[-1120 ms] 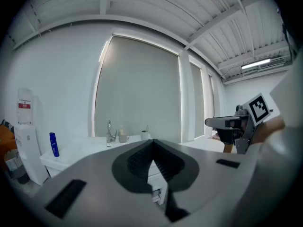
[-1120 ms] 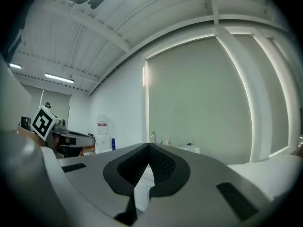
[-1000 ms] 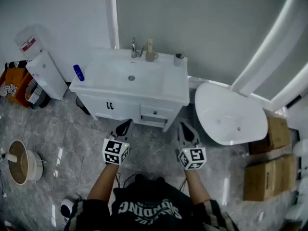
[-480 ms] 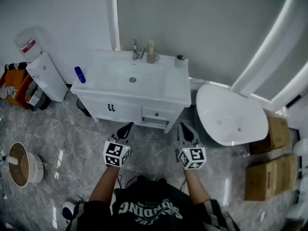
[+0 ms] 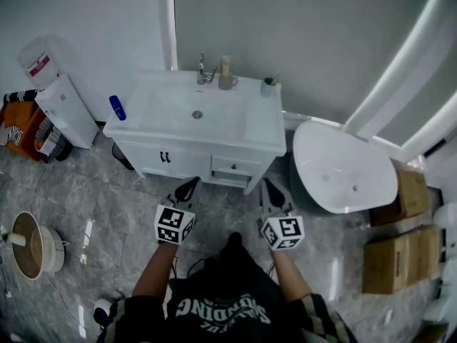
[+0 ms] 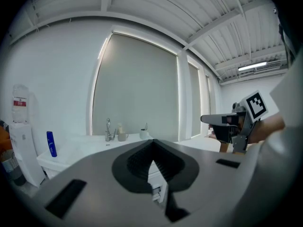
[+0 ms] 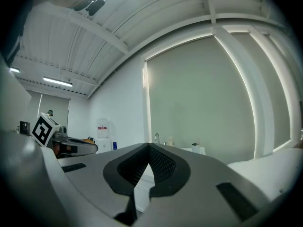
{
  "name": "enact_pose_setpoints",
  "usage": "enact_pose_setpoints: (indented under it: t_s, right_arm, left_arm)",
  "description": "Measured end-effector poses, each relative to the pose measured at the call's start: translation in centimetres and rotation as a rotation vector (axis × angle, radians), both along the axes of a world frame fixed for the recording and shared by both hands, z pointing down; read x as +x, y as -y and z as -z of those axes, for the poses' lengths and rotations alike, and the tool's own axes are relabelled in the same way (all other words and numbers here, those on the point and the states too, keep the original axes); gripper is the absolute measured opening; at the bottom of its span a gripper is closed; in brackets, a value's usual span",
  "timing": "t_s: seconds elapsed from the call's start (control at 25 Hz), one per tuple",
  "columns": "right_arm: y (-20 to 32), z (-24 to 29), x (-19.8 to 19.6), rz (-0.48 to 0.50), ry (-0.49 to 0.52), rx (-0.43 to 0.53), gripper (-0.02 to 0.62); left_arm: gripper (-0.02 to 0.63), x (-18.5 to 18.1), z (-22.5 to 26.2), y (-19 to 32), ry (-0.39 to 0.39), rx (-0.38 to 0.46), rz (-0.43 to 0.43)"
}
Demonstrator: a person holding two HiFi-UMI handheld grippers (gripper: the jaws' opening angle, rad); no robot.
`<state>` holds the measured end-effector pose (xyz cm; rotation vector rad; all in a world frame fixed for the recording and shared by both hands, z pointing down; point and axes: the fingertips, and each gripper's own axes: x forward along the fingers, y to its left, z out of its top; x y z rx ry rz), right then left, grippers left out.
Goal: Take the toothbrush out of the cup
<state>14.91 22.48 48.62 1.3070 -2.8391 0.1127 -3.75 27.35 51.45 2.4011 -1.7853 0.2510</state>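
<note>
White counter [image 5: 161, 113] carries the cup [image 5: 266, 88] with the toothbrush [image 5: 274, 79] at its back right corner. The left gripper [image 5: 191, 185] and right gripper [image 5: 268, 188] are before its front edge, jaws together, holding nothing.

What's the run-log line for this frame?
left hand-held gripper: shut, empty | right hand-held gripper: shut, empty | toothbrush: in cup, untouched

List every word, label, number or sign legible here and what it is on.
"...UNDING": pale letters on the person's dark shirt, start unclear.
Red label on the water dispenser: too small to read.
Blue bottle: print too small to read.
Left hand-held gripper and right hand-held gripper: square marker patterns only, no letters.
</note>
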Motion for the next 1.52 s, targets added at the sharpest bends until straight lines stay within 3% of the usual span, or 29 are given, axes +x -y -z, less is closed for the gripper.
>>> enact_pose_setpoints:
  t_s: [0.48,0.92,1.2,1.52]
  right_arm:
    - [6.5,-1.2,-1.5,-0.003,0.022,-0.011,-0.003]
    - [23.2,-2.3,-4.7,-0.021,0.046,-0.065,-0.003]
    - [33.8,-1.7,-7.2,0.032,0.03,-0.087,-0.003]
    - [41.6,-0.4,-8.9,0.077,0.027,-0.084,-0.003]
  left_arm:
    - [0.0,-1.2,-1.2,6.7,0.001,-0.016,-0.01]
    - [0.0,-3.9,-1.4,22.0,0.025,-0.042,-0.009]
    - [0.0,-5.8,-1.0,32.7,0.026,-0.057,0.013]
    - [0.0,-6.6,-0.2,40.2,0.011,-0.061,0.047]
